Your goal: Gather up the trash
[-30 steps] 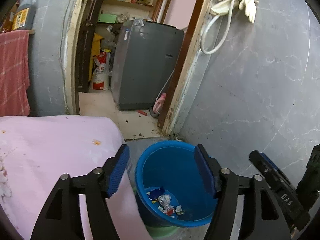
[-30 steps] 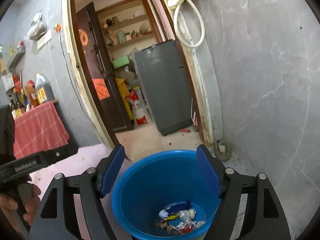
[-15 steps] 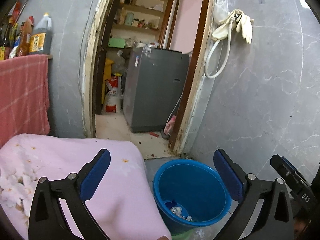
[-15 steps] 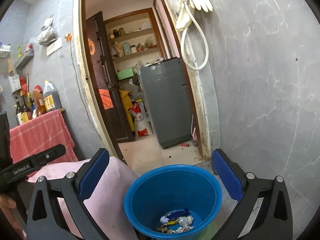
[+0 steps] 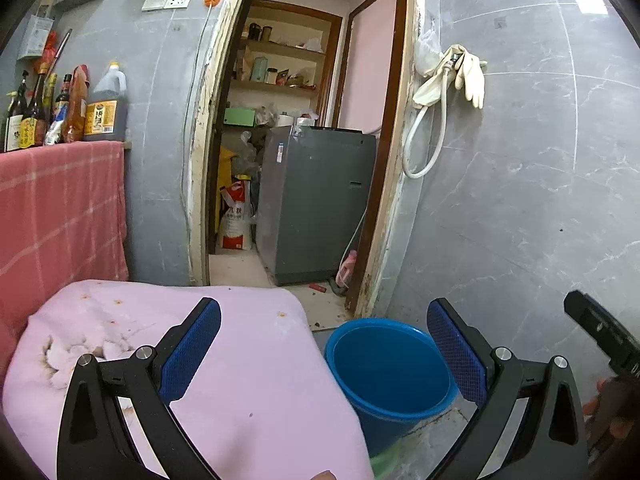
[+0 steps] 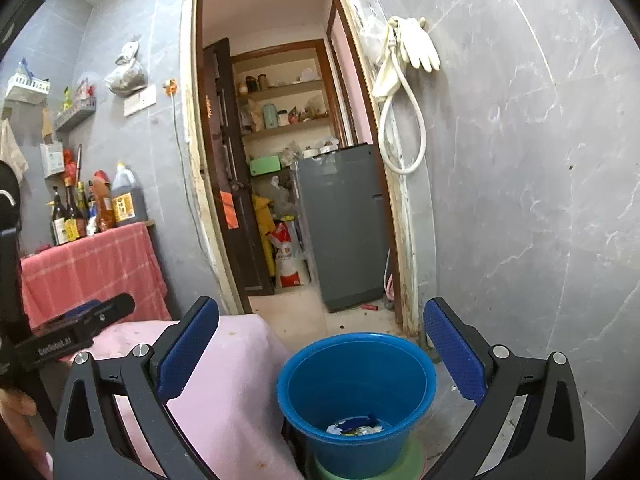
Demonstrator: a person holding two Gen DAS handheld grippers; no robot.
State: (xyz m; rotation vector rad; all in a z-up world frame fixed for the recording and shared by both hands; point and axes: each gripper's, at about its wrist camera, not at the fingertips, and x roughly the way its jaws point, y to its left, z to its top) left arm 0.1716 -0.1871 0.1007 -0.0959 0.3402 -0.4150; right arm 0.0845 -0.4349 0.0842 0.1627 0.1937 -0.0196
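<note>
A blue bucket (image 6: 356, 396) stands on the floor by the grey wall, on a green base (image 6: 414, 456). Trash (image 6: 354, 426), a heap of wrappers, lies in its bottom. In the left wrist view the same blue bucket (image 5: 390, 376) shows beside the pink cloth, its bottom hidden. My left gripper (image 5: 324, 344) is open wide with nothing between its blue pads, held above the cloth's edge and the bucket. My right gripper (image 6: 320, 344) is open wide as well, empty, back from the bucket and above it.
A pink cloth-covered table (image 5: 224, 360) with stains fills the lower left. A red checked cloth (image 5: 60, 216) hangs under several bottles (image 5: 64, 108). An open doorway shows a grey washing machine (image 5: 316, 204). A hose and gloves (image 5: 452, 80) hang on the grey wall.
Both grippers opened from partly open to wide and drew back and up from the bucket, which now looks smaller and lower. The trash has dropped out of sight in the left wrist view.
</note>
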